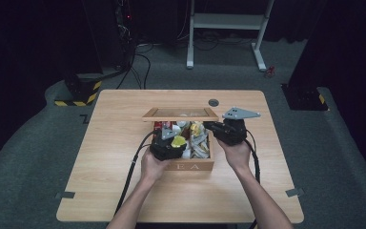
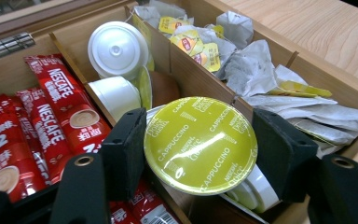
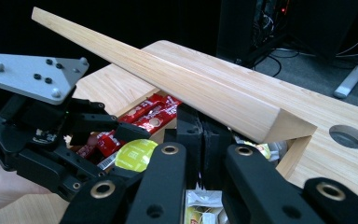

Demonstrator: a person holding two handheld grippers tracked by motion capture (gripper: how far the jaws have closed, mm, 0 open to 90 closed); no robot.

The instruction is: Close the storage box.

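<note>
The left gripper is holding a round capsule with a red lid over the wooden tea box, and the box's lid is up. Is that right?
Not quite: the capsule has a yellow-green lid marked cappuccino, not red, as the left gripper view shows. The red things are the coffee sachets beside it. The rest holds: the left gripper grips it over the wooden tea box, lid up.

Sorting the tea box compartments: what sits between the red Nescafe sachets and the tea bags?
In the left gripper view, the middle compartment of white coffee capsules lies between the Nescafe sachets and the tea bags; the left gripper grips a yellow-lidded cappuccino capsule there.
</note>
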